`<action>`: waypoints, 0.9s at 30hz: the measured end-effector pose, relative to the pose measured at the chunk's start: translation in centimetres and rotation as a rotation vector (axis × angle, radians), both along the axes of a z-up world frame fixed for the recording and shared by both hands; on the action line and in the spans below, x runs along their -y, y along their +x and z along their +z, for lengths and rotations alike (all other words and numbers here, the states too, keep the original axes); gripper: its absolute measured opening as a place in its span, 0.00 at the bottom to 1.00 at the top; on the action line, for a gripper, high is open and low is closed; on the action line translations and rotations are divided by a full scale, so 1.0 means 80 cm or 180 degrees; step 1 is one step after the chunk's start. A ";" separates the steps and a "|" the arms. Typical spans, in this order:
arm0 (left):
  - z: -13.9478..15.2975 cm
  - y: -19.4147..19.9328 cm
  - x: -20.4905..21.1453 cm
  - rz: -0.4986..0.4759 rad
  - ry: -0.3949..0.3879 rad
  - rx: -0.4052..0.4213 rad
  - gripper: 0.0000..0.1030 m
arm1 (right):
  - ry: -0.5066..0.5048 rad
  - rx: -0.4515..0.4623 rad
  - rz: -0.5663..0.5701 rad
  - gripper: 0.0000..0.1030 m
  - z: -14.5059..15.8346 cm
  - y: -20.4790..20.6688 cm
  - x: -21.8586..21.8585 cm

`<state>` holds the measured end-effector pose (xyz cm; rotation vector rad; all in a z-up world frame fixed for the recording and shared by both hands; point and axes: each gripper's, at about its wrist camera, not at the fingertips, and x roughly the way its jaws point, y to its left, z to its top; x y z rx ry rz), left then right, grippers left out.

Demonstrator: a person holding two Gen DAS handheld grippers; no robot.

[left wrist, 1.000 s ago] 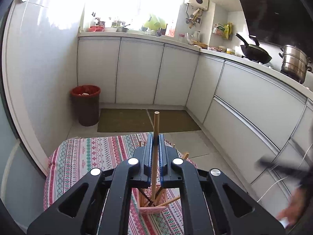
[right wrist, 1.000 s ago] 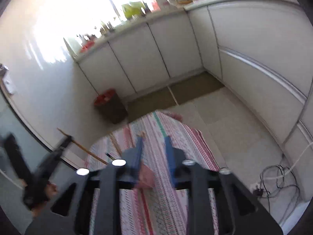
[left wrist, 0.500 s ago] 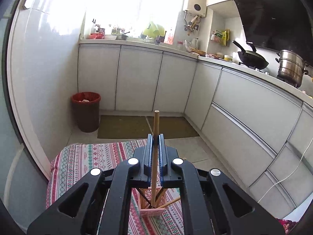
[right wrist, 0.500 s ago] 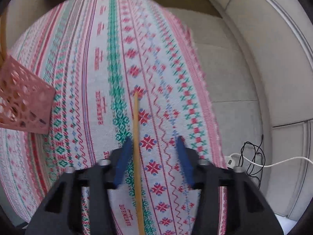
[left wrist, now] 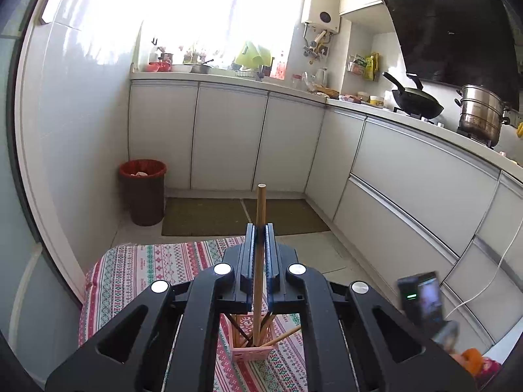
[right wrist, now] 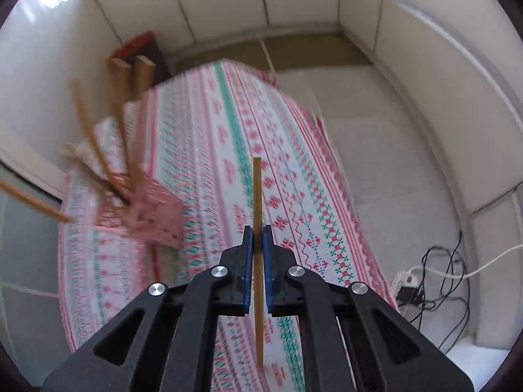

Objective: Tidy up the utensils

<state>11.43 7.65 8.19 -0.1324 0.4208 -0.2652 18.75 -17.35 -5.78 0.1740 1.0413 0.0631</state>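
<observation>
My left gripper (left wrist: 260,228) is shut on a wooden chopstick (left wrist: 260,202) that stands upright, its lower end inside the pink perforated holder (left wrist: 255,349) on the patterned tablecloth (left wrist: 137,271). The holder has several other chopsticks leaning in it. My right gripper (right wrist: 257,230) is shut on a second wooden chopstick (right wrist: 257,189), held above the tablecloth (right wrist: 228,137). In the right wrist view the pink holder (right wrist: 153,219) with its chopsticks is blurred at the left.
White kitchen cabinets (left wrist: 228,137) run along the back and right. A red bin (left wrist: 143,189) stands on the floor by the left wall. A wok (left wrist: 416,99) and a steel pot (left wrist: 480,114) sit on the counter. Cables and a power strip (right wrist: 408,281) lie on the floor at the right.
My right gripper has shut on the chopstick that lay between its open jaws and lifted it off the cloth. My left gripper still holds its chopstick upright in the holder.
</observation>
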 end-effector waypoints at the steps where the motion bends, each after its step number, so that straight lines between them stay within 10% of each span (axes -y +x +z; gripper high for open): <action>1: 0.001 -0.001 0.000 0.0005 -0.0002 0.0009 0.05 | 0.0060 0.0124 0.0049 0.06 0.023 -0.015 -0.001; 16: 0.001 -0.002 -0.004 0.0057 -0.0033 -0.0003 0.05 | 0.0544 0.1282 0.0320 0.06 0.226 -0.097 -0.014; 27: -0.036 0.036 0.003 0.0137 -0.0041 -0.0210 0.05 | 0.0334 0.1412 0.0326 0.06 0.204 -0.028 -0.080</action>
